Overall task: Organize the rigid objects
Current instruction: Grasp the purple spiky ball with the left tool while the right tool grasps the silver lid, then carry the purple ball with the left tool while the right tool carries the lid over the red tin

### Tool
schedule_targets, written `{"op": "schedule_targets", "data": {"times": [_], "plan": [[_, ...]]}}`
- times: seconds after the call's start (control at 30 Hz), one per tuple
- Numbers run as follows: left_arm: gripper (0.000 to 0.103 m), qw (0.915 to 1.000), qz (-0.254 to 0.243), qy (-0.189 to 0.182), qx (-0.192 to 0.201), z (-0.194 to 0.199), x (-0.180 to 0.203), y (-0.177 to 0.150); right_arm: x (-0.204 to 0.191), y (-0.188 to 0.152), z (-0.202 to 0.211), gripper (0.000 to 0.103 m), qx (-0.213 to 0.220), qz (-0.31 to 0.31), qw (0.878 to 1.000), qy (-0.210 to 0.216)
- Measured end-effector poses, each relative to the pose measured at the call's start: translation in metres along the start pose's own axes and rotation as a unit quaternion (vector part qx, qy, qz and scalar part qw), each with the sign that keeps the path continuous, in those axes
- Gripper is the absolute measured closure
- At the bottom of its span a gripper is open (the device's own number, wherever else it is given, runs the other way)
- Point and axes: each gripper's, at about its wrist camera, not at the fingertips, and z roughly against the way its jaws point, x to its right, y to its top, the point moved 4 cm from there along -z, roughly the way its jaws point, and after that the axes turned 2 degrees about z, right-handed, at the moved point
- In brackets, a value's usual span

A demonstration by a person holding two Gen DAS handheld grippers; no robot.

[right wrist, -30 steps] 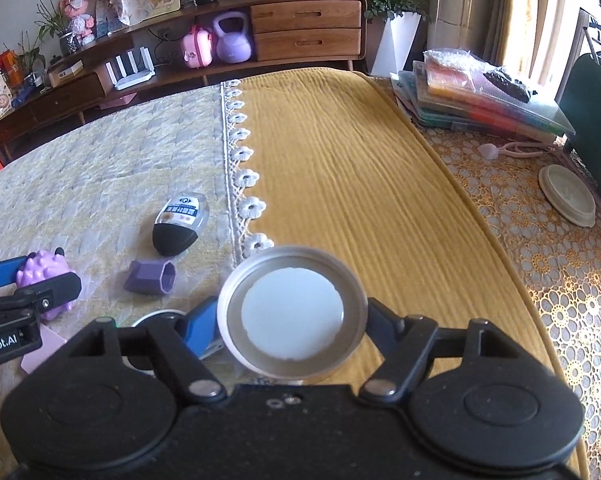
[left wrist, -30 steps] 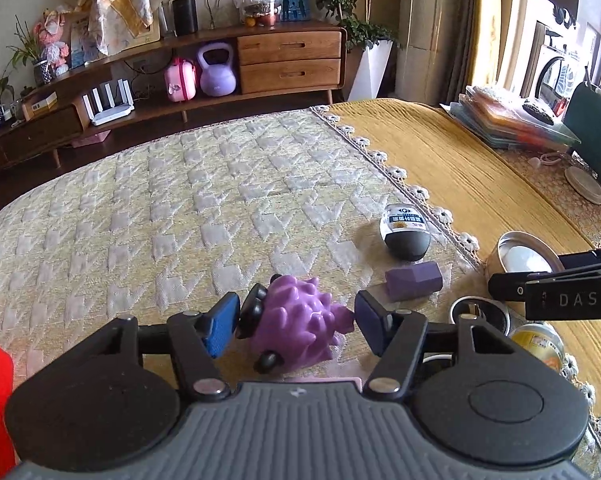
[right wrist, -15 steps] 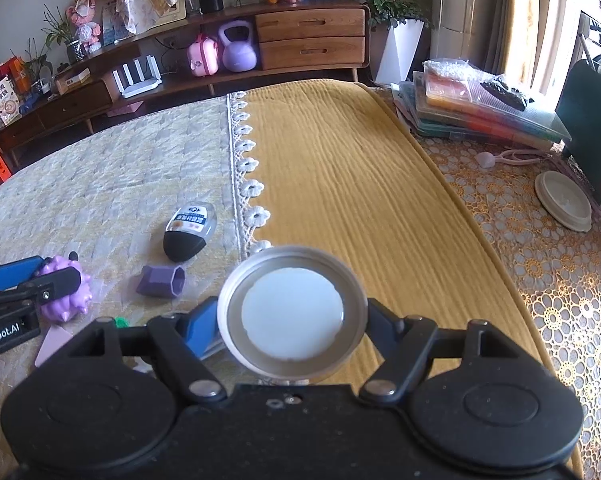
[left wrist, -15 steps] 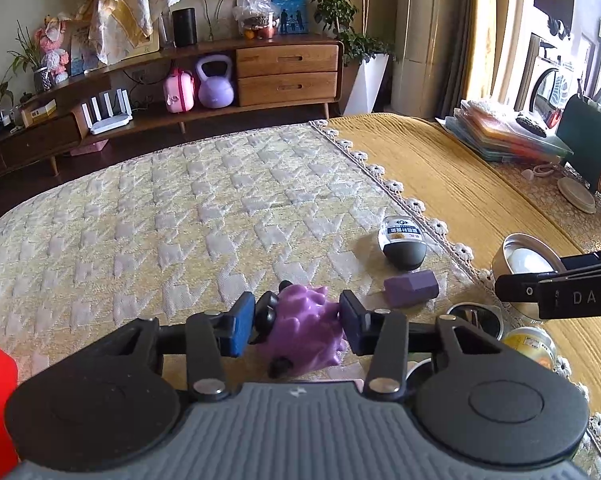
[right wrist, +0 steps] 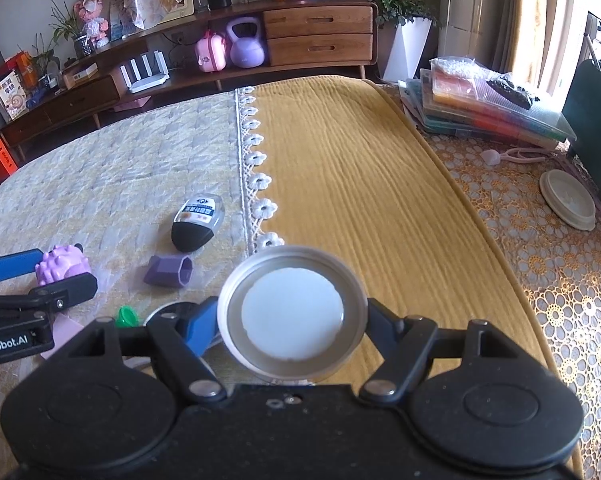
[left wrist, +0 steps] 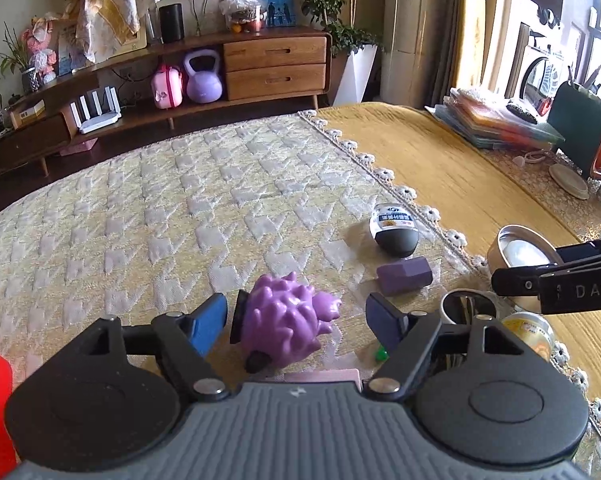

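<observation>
Purple spiky toy [left wrist: 286, 318] resting on the quilted cloth [left wrist: 160, 216], between the left gripper [left wrist: 296, 316] whose jaws are opening, pads clear. Back straight off, no nudging. Purple block [left wrist: 404, 276] at two o'clock. Right gripper [right wrist: 292, 316] clamped across the metal lid [right wrist: 292, 312]; keep level.
</observation>
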Motion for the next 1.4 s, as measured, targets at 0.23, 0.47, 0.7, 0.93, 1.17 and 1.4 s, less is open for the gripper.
{"op": "schedule_targets", "data": {"times": [0.23,0.47,0.7,0.93,1.17,1.4], "plan": [[0.04,0.9997,0.018,0.0,-0.018,-0.01,-0.006,-0.004,0.001,-0.003,-0.002,0.027,-0.004,-0.004,1.0,0.0],[0.041,0.9993,0.033,0.004,-0.02,-0.008,-0.01,-0.005,0.001,-0.003,0.001,0.027,-0.004,-0.002,1.0,-0.001],[0.041,0.9983,0.053,0.002,-0.023,0.006,-0.02,-0.003,-0.004,0.0,0.018,0.027,0.002,0.013,1.0,0.002],[0.041,0.9978,0.063,0.003,-0.02,0.039,-0.032,0.001,-0.023,0.004,0.048,0.027,0.011,0.035,0.999,0.013],[0.041,0.9965,0.082,0.011,-0.011,0.088,-0.063,0.004,-0.067,0.011,0.087,0.027,0.027,0.064,0.996,0.051],[0.041,0.9941,0.101,0.038,-0.008,0.141,-0.114,-0.003,-0.135,0.015,0.115,0.027,0.037,0.106,0.988,0.104]]}}
